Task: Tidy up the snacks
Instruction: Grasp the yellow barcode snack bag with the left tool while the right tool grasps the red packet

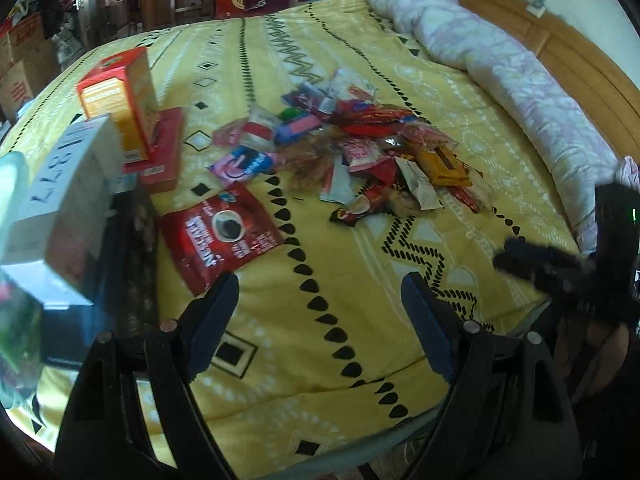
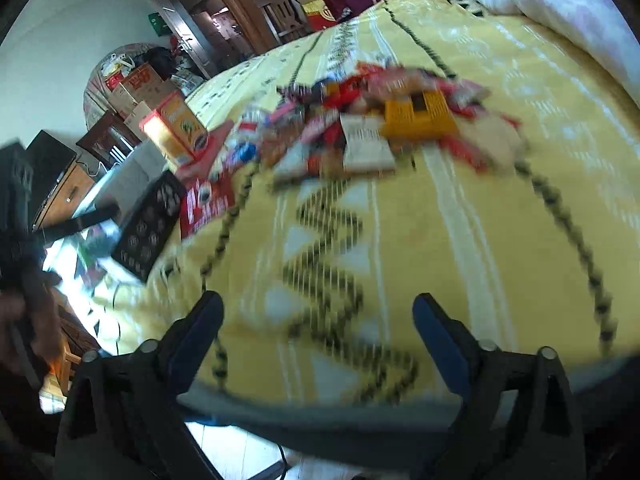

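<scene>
A big pile of snacks (image 1: 376, 148) sits in the middle of the yellow bed cover (image 1: 340, 300), well away from both claws. Most of them are small packets — thin, light and crinkly, so they will slip and bend when pinched. It looks best to grab one by a flat edge or a corner, not in the puffy middle, because the food inside may crush.

A red coffee bag (image 1: 224, 236) lies flat by itself, closer to the left claw (image 1: 320, 312). It looks soft and floppy, so the near edge seems the easy place to pinch. Beside it on the left are some boxes: an orange box (image 1: 120, 96) resting on a red box (image 1: 164, 152). Boxes are stiff and should hold their shape if squeezed on two flat sides.

The left claw is released, with nothing between its blue pads — it tilts down over the bare cover near the bed's edge. The right claw (image 2: 318, 328) is also released and holds nothing. It points down at the bed too, and its picture is blurry. The yellow packet (image 2: 420, 116) at the front of the pile lies ahead of it.
</scene>
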Available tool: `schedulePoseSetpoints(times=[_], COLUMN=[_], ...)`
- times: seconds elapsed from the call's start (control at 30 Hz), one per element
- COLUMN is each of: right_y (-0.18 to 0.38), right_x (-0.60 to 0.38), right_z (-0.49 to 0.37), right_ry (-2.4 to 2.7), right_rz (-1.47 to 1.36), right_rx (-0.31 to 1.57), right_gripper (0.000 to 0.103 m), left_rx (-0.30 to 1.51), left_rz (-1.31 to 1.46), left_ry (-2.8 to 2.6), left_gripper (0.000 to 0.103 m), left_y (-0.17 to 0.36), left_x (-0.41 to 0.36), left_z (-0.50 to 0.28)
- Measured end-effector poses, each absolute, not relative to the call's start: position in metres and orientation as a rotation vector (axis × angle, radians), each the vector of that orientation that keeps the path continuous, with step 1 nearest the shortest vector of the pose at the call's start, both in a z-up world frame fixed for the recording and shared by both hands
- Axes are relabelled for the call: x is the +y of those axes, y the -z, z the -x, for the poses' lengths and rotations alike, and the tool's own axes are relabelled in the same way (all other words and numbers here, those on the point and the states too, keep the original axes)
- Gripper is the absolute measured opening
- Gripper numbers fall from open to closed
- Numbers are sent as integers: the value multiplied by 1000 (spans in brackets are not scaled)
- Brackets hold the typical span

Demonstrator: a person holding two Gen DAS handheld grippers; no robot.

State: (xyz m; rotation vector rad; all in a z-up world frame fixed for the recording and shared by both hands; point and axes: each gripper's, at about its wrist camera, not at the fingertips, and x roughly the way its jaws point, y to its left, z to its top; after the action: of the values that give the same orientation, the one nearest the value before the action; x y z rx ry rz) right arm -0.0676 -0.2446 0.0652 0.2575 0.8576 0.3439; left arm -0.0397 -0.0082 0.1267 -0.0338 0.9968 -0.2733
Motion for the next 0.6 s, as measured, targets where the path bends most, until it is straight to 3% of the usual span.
schedulePoseSetpoints(times=[0.07,0.1,0.2,0.43,0.47,0.5,0.6], right_y=[-81,-88,-101,-69,-52,-38,-16], right_x=[-248,-250,-247,-227,-222,-221,-203], right_z=[17,-13,-122,-346,-366,-376,-368], right_ry=[-358,-363,-387,-284,-254,-252,-300], right_rz=[-235,-223,-188,-88,-57,-52,-23], right_rx=[835,829,858,1049,1117,1157,1286], right_gripper=[80,70,67,67,67,76,79], left_rx=[1001,998,993,1014,1021,1027,1049], left_rz=[20,14,22,49,51,57,109], left_ry=[294,298,311,308,309,309,301], left_gripper=[84,84,84,84,84,84,84], left_y=[-116,-112,-101,-81,-78,-75,-66], left_x=[-12,-13,-9,10,14,17,29], left_z=[33,32,26,20,20,21,21])
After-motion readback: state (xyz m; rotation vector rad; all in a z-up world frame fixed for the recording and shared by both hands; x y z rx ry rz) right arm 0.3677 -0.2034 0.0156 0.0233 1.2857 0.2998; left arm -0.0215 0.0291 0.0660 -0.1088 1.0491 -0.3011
